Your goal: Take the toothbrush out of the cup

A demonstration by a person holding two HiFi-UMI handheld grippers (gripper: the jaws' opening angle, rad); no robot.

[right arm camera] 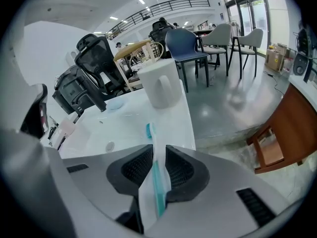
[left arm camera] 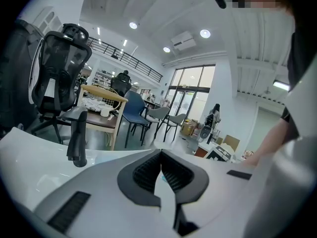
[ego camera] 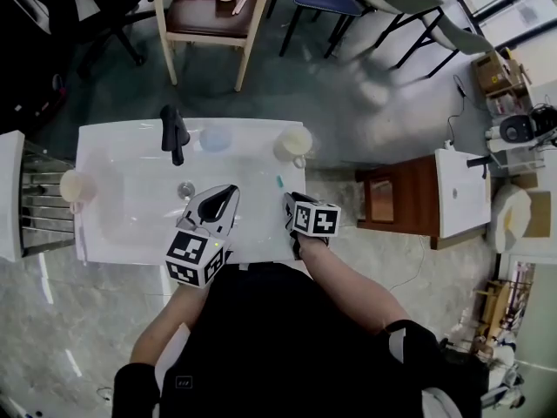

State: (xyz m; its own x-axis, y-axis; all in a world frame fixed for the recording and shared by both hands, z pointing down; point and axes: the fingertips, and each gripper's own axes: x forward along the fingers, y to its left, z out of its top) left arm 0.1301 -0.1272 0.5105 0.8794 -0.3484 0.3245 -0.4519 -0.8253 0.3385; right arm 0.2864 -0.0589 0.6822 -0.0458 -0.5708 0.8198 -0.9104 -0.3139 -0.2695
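Toothbrush [right arm camera: 158, 187] is out of the cup [right arm camera: 159, 83], which stands well apart. It lies between right tool [right arm camera: 158, 150] jaws, head over the table [right arm camera: 124, 123]. Jaws slightly spread, apparently not pinching; probably setting it down. Left tool [left arm camera: 161, 152] pressed together, empty, idle.

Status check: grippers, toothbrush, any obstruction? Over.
Left gripper shut, empty. Right gripper open, toothbrush between its jaws. Toothbrush out of the cup, head over the white basin top. Nothing in the way.

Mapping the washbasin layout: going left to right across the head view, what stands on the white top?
pale container → black faucet → light blue dish → white cup
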